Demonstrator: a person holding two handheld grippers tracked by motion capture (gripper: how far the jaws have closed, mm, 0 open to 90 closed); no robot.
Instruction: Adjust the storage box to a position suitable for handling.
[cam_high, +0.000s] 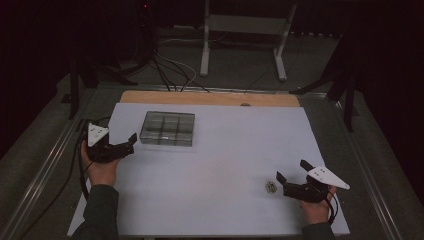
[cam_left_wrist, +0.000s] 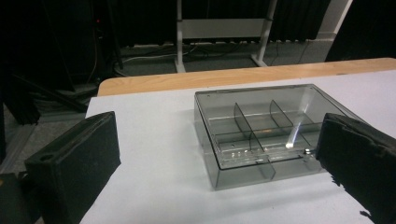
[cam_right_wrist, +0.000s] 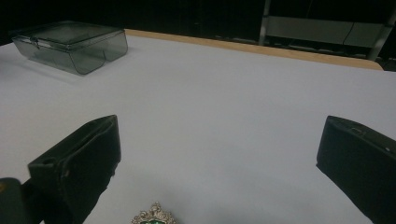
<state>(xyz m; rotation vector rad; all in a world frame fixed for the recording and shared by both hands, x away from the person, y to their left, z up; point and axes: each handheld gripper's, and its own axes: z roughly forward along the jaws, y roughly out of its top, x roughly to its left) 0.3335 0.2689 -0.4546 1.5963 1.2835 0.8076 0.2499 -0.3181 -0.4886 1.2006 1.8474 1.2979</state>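
Note:
A clear grey plastic box (cam_high: 167, 128) with a shut lid and inner dividers sits on the white table at the back left; it also appears as the box (cam_left_wrist: 266, 130) and the box (cam_right_wrist: 70, 44). My left gripper (cam_high: 127, 142) is open just left of it, jaws wide apart and pointing at the box. A small ornate silver brooch (cam_high: 270, 187) with a green stone lies near the front right, seen as the brooch (cam_right_wrist: 153, 216) at the bottom edge. My right gripper (cam_high: 292, 175) is open right beside it, holding nothing.
The white sheet (cam_high: 225, 165) covers the table, with a wooden strip (cam_high: 210, 98) along the far edge. Beyond stand a metal frame (cam_high: 245, 30) and cables on the dark floor. Metal rails run along both table sides.

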